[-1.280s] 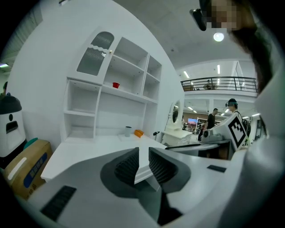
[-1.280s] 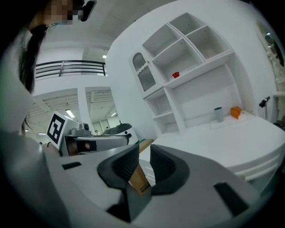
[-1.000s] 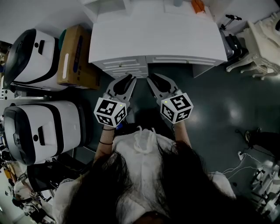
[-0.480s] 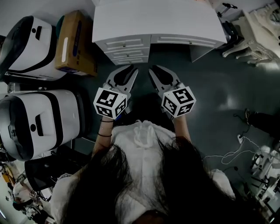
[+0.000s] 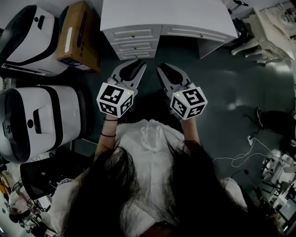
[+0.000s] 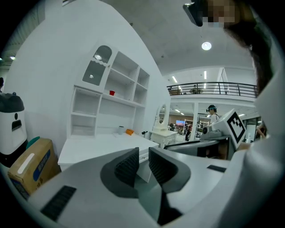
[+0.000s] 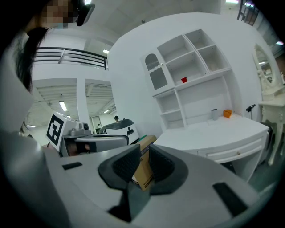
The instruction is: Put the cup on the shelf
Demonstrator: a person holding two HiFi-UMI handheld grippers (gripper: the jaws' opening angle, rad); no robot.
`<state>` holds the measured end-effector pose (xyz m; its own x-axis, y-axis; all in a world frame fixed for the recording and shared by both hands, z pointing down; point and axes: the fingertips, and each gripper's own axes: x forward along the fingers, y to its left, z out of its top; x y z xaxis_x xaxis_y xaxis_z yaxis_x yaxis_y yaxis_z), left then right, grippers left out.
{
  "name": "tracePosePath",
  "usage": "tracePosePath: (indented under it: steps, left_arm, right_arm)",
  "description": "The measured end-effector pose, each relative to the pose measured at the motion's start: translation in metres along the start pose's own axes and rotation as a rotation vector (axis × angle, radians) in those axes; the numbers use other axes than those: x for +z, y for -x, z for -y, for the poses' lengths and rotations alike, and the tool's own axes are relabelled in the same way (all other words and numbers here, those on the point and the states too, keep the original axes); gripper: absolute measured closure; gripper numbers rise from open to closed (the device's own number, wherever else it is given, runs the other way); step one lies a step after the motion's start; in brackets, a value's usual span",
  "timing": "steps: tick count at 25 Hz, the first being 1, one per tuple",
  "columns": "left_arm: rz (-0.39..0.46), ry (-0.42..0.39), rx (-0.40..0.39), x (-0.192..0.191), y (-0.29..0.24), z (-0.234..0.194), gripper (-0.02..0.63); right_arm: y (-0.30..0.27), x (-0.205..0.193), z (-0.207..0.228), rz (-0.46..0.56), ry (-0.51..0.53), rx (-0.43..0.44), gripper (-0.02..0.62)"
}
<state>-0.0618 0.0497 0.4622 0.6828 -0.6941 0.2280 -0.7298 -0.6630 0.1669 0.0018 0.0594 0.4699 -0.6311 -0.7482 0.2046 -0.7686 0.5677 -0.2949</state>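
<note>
Jaws on the left gripper (image 6: 143, 153) are pinched to a narrow slit, with nothing between the pads. Right gripper (image 7: 144, 153) is the same: jaws drawn together, empty. The cardboard box (image 7: 145, 174) visible through that slit sits far behind them, not gripped.

Head view: both grippers are side by side in front of the person's chest. Their tips point to 12 o'clock at the white table (image 5: 166, 14), and they are over the dark floor (image 5: 222, 78), well apart from the table edge.

Cup (image 6: 120, 129) stands upright at the back of the table top, under the shelf unit (image 6: 116, 95). An orange item (image 6: 129, 132) sits just beside it at its 3 o'clock. Neither gripper is near the cup.

The shelf unit rises from the table's rear edge. A small red thing (image 6: 111, 92) sits on a middle shelf; too small to identify.

The box is on the floor at the table's 9 o'clock side. Two white machines (image 5: 41, 120) fill the 9 to 10 o'clock part of the head view.
</note>
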Motion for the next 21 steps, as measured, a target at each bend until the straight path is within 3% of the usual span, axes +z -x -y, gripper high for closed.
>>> tracePosePath:
  steps: [21]
  left_arm:
    - [0.015, -0.013, 0.000, 0.004, 0.008, -0.010, 0.529]
  right_arm:
    - [-0.002, -0.001, -0.001, 0.003, 0.011, -0.030, 0.525]
